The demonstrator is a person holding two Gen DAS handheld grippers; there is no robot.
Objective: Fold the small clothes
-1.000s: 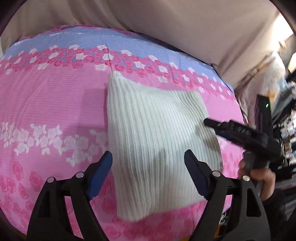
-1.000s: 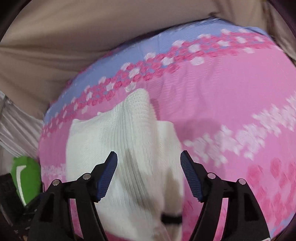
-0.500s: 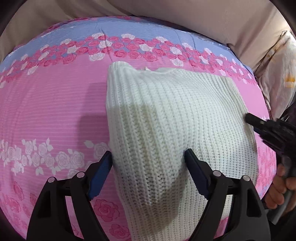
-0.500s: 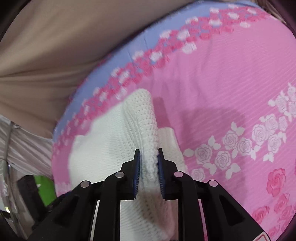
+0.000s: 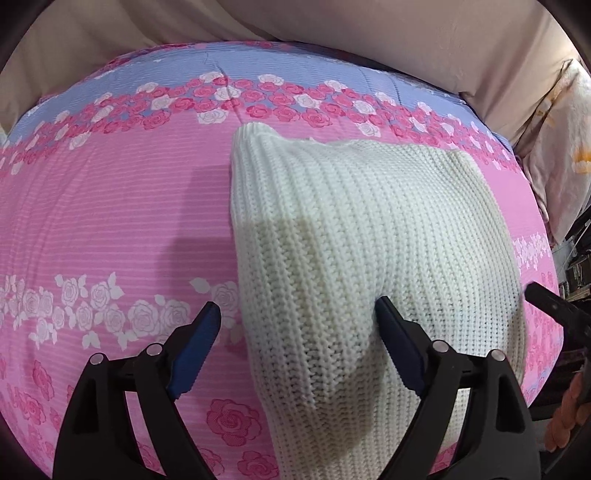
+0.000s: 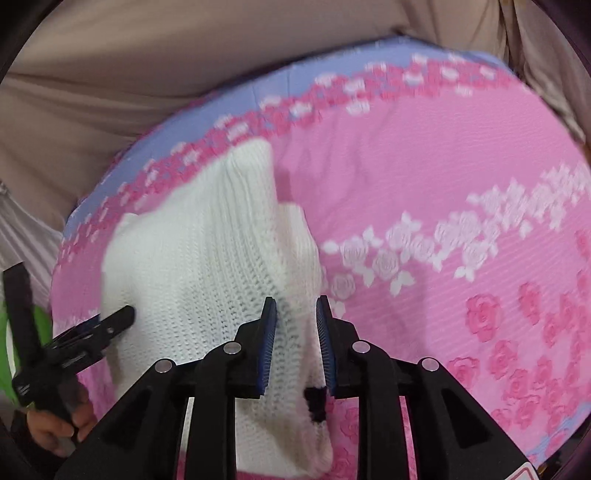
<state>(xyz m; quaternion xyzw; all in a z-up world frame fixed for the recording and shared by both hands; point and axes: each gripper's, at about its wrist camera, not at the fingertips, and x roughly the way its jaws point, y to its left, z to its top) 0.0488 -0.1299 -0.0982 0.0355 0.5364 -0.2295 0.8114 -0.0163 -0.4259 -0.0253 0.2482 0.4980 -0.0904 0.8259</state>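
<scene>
Two tools over one folded cream knit garment (image 5: 362, 236), lying on pink rose-print bedspread (image 5: 110, 206), far corner just short of the blue border band. Left tool (image 5: 295, 343) spread wide, blue pads either side of the garment's near left portion, right pad (image 5: 397, 350) pressed against the knit, nothing clamped. Right tool (image 6: 296, 343) narrowly parted at the garment's near right edge, knit between the pads, not gripped. Beige fabric (image 5: 332, 29) beyond the bed.

Both grippers are black plastic with silver screws, blue ribbed fingers (image 5: 195, 347), and bare-skinned hands.
</scene>
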